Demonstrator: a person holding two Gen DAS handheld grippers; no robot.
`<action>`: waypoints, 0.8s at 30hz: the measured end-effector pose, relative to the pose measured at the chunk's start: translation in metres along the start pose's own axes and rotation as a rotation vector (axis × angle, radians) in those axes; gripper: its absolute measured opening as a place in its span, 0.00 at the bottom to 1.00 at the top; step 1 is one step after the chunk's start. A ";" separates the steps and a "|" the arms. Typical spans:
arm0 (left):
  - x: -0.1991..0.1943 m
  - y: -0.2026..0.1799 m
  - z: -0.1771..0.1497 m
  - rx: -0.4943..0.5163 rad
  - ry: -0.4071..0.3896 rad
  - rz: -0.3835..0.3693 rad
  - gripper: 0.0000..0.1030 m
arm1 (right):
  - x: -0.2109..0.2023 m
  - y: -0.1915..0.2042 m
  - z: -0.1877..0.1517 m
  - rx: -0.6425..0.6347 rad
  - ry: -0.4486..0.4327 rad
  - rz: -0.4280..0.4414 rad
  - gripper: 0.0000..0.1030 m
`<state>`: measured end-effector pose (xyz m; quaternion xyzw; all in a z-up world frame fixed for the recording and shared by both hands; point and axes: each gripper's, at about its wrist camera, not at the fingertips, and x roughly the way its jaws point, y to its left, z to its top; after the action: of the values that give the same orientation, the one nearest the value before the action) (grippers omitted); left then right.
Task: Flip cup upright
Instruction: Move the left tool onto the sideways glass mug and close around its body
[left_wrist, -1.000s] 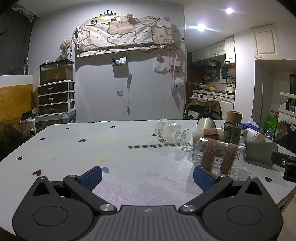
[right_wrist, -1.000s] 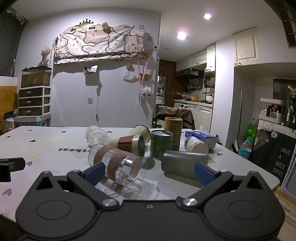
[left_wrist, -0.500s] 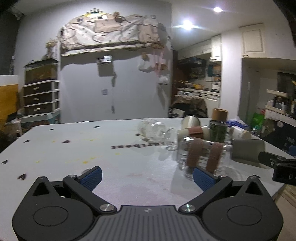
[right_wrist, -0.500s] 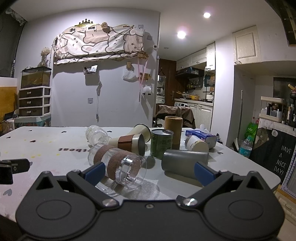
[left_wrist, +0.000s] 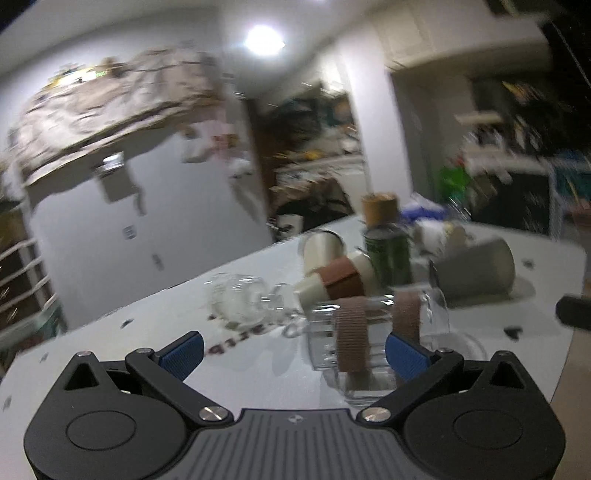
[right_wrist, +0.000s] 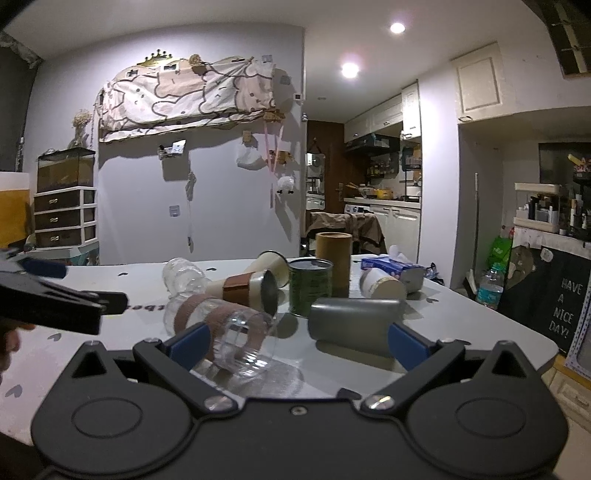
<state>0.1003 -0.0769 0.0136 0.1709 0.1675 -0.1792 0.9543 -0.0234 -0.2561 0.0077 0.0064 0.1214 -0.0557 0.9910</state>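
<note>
A clear glass cup with two brown bands (left_wrist: 369, 332) lies on its side on the white table (left_wrist: 258, 369); it also shows in the right wrist view (right_wrist: 221, 325). My left gripper (left_wrist: 293, 350) is open and tilted, the cup lying just ahead near its right finger. My right gripper (right_wrist: 295, 339) is open, the cup near its left finger and a grey cup (right_wrist: 354, 321) lying on its side near its right finger. The left gripper also shows at the left of the right wrist view (right_wrist: 59, 299). The left wrist view is blurred.
A cream cup with a brown sleeve (right_wrist: 243, 286), a ribbed glass (right_wrist: 183, 275) and a white paper cup (right_wrist: 382, 286) lie on their sides. A green can (right_wrist: 310, 286) and a cardboard tube (right_wrist: 332, 264) stand upright. A tissue pack (right_wrist: 391, 266) lies behind.
My left gripper has swung right and tilted, closing in on the banded glass cup; its view is now blurred. My right gripper has barely moved.
</note>
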 end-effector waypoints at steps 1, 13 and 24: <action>0.007 -0.002 0.003 0.035 0.012 -0.024 0.98 | 0.000 -0.002 0.000 0.006 0.002 -0.003 1.00; 0.070 -0.034 0.012 0.585 0.109 -0.145 0.93 | 0.006 -0.030 -0.008 0.035 0.023 -0.018 1.00; 0.105 -0.051 0.013 1.040 0.190 -0.308 0.83 | 0.025 -0.037 -0.017 0.055 0.070 -0.010 1.00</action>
<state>0.1755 -0.1566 -0.0282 0.6089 0.1655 -0.3598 0.6872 -0.0075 -0.2950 -0.0151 0.0351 0.1542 -0.0635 0.9854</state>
